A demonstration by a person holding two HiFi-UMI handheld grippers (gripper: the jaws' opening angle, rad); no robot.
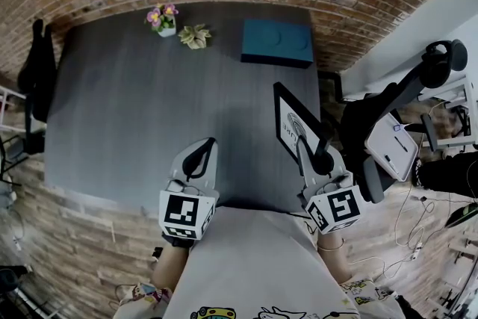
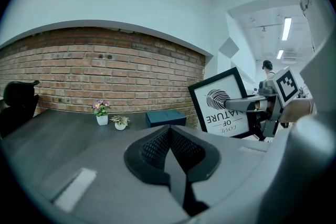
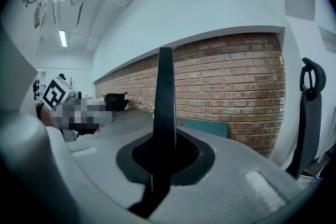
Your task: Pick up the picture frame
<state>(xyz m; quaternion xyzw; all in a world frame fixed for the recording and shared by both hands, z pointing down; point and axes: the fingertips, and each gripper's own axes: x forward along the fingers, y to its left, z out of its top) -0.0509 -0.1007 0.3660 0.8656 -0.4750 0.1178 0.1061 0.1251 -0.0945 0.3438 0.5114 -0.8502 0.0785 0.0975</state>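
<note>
The picture frame (image 1: 287, 123) is black-edged with a white leaf print. It stands upright over the dark table's (image 1: 134, 123) right edge, with the print facing my left gripper. My right gripper (image 1: 317, 155) is shut on the frame's near edge. In the right gripper view the frame (image 3: 165, 97) rises edge-on as a thin black bar from between the jaws of the right gripper (image 3: 161, 157). The left gripper view shows the frame (image 2: 221, 102) tilted; its lower edge is hidden. My left gripper (image 1: 200, 158) hovers at the table's near edge, shut with nothing in it; its jaws meet in its own view (image 2: 170, 147).
At the table's far side by the brick wall are a teal box (image 1: 276, 41), a small flower pot (image 1: 163, 19) and a small leafy plant (image 1: 195, 35). An office chair (image 1: 392, 138) stands close on the right. A black chair (image 1: 37, 63) is at the left.
</note>
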